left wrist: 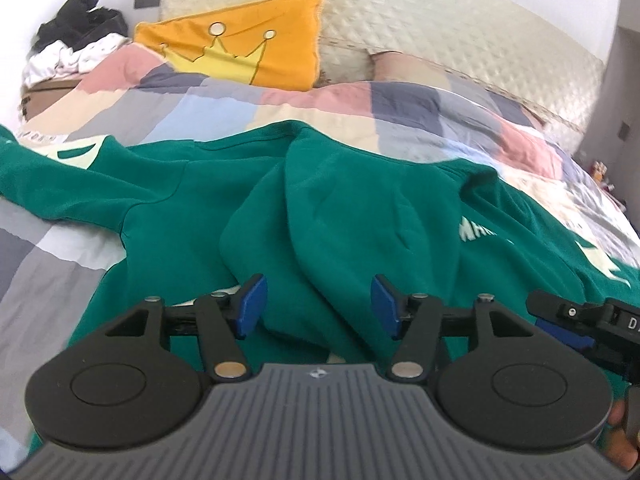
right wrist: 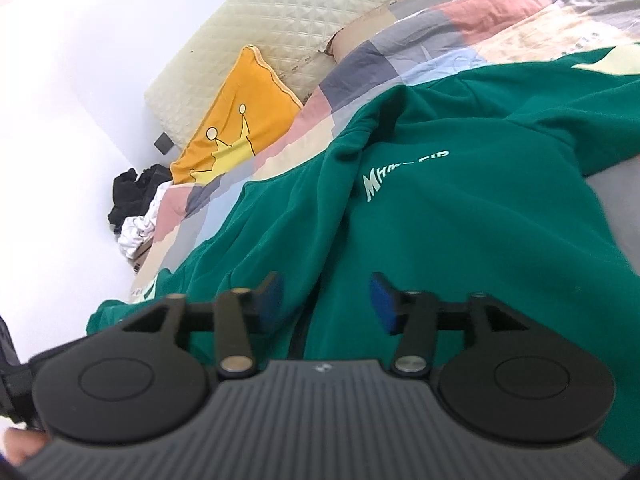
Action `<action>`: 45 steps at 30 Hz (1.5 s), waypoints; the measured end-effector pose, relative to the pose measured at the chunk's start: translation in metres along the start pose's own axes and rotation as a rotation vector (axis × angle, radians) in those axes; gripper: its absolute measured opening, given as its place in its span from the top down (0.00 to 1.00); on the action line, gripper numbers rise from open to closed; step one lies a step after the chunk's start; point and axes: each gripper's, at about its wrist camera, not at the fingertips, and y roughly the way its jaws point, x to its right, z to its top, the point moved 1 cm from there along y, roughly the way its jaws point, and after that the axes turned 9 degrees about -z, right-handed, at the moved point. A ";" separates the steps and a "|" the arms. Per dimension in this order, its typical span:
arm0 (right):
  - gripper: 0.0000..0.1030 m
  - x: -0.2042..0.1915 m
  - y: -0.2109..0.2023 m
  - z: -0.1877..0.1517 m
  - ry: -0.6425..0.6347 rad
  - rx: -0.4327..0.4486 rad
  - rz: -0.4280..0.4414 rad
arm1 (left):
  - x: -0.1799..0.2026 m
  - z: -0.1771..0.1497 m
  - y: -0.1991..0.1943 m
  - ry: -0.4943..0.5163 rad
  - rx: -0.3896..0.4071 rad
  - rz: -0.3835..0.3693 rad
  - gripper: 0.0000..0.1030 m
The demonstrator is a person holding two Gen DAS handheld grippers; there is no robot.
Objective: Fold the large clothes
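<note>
Now, left claw (left wrist: 318, 306): spread, blue pads (left wrist: 253, 304) apart with nothing between them, hovering just over the hoodie.
Right claw (right wrist: 327, 301): spread too, pads (right wrist: 383, 305) apart and pinching nothing, low over the green cloth; the view is tilted.
Claws to each other: part of the right claw's black body shows at the left claw's right side, just beside it.
Hoodie (left wrist: 360, 216): green, spread on the bed directly ahead of and under both claws; a rumpled fold, seemingly the hood, rises straight in front of the left claw.
Lettering (right wrist: 404, 174): pale print on the chest, ahead of the right claw and slightly right; ahead-right of the left claw.
Sleeve (left wrist: 60, 176): stretches far left of the left claw, with a pale patch near its end.
Quilt (left wrist: 224, 108): checked in pink, grey, blue and cream, beyond the hoodie and on both sides.
Cushion (left wrist: 248, 44): orange with a yellow crown, far ahead-left, leaning on the headboard.
Headboard (left wrist: 440, 20): cream, quilted, farthest ahead.
Clothes pile (left wrist: 76, 44): black and white, far left past the bed edge.
</note>
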 end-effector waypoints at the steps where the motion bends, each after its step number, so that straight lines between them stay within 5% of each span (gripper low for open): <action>1: 0.46 0.001 0.006 0.001 0.011 -0.007 0.004 | -0.003 0.001 0.005 -0.008 0.002 0.001 0.36; 11: 0.45 0.004 0.072 0.027 0.132 -0.049 0.067 | -0.028 0.009 0.023 -0.124 0.050 -0.113 0.35; 21: 0.47 -0.009 0.149 0.042 0.135 -0.076 0.087 | -0.042 0.004 0.053 -0.149 0.041 -0.110 0.35; 23: 0.54 -0.015 0.155 0.044 0.127 -0.085 0.087 | -0.044 0.006 0.052 -0.138 0.065 -0.100 0.35; 25: 0.85 -0.019 0.156 0.044 0.117 -0.092 0.049 | -0.049 0.008 0.050 -0.141 0.100 -0.086 0.35; 26: 0.88 -0.020 0.155 0.044 0.117 -0.088 0.041 | -0.053 0.009 0.050 -0.154 0.109 -0.073 0.35; 39: 0.91 -0.031 0.119 0.067 0.094 -0.046 0.083 | -0.064 0.002 0.068 -0.189 -0.031 0.002 0.30; 40: 0.91 -0.031 0.120 0.068 0.095 -0.051 0.074 | -0.065 0.001 0.069 -0.193 -0.037 -0.003 0.32; 45: 0.91 -0.031 0.119 0.072 0.090 -0.070 0.056 | -0.067 0.004 0.068 -0.248 -0.048 -0.098 0.78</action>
